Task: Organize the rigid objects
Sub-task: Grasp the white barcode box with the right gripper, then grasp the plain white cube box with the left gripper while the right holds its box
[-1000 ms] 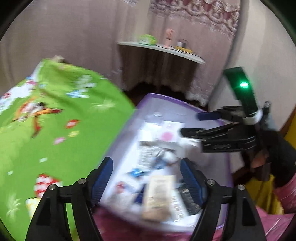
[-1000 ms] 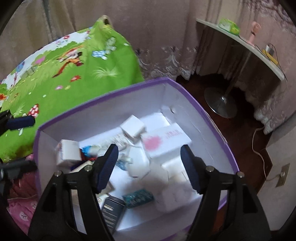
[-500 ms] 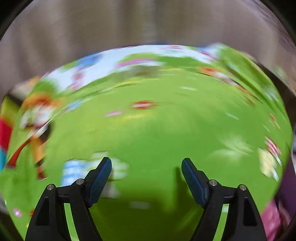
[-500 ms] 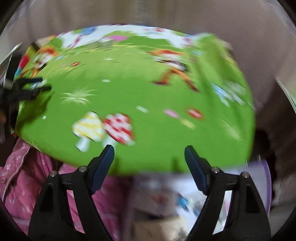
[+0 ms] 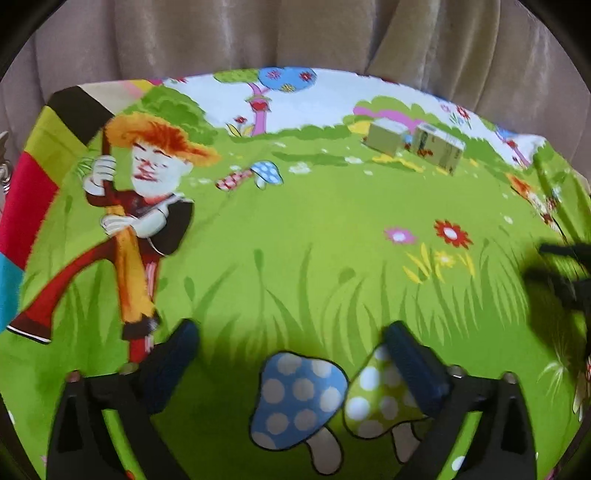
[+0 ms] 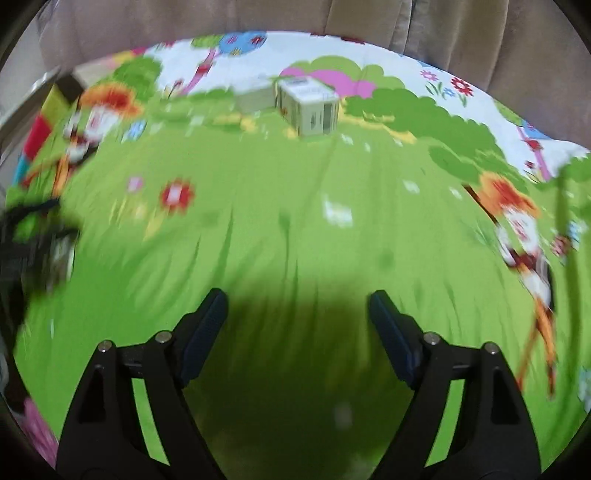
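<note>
Two small boxes [image 5: 415,146] sit side by side, close together, at the far edge of the green cartoon-print bedspread [image 5: 295,240], near the curtain [image 5: 295,33]. Their printing is too blurred to read. Left gripper [image 5: 291,345] and right gripper [image 6: 297,314] both hover over the spread, fingers spread wide, holding nothing.

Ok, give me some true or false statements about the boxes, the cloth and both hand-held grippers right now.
1. Two boxes, left box and right box, sit on the green cartoon cloth. True.
2. The left hand-held gripper holds a box. False: it is open and empty.
3. The right hand-held gripper is open. True.
4. The boxes lie between the right gripper's fingers. False: they sit far ahead, near the cloth's far edge.
</note>
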A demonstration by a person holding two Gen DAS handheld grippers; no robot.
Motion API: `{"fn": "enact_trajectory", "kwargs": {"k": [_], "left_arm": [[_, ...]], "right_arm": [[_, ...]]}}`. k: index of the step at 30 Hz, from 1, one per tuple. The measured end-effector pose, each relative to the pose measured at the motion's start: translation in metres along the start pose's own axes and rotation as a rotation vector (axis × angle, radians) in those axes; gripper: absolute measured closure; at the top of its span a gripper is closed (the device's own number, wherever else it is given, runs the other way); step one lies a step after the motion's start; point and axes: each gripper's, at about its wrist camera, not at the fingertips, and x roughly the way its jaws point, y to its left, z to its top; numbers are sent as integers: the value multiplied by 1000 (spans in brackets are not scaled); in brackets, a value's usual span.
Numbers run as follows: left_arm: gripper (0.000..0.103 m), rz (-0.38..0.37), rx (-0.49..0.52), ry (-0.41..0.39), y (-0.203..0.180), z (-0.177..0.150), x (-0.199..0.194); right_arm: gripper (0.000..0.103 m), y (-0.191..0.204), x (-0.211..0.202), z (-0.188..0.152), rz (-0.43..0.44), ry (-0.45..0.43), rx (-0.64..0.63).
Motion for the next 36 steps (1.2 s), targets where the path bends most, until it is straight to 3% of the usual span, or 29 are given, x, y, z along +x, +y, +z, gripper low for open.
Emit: {"fn": "enact_trajectory", "kwargs": {"k": [5, 11, 20, 22, 23, 24, 31, 36], "left_arm": [[0, -4, -3, 0, 2, -1, 0], [0, -4, -3, 0, 2, 0, 0], [0, -2, -4, 0, 2, 0, 1], [0, 4, -9, 2, 2, 1, 1], [0, 7, -12, 3, 2, 1, 1], [0, 8, -13, 4, 2, 1, 1], [0, -20, 26, 46, -8, 21, 14], [0, -63, 100, 54, -48, 77, 56]], "right_arm": [[9, -2, 38, 49, 1, -36, -14], [1, -2, 80, 107, 7, -9, -26], [0, -9, 116, 157, 38, -4, -77], [14, -9, 113, 156, 52, -2, -92], [56, -9, 106, 154, 63, -29, -103], [60, -10, 99, 150, 65, -43, -112], [60, -29, 40, 65, 37, -57, -86], [60, -32, 4, 12, -3, -91, -56]]}}
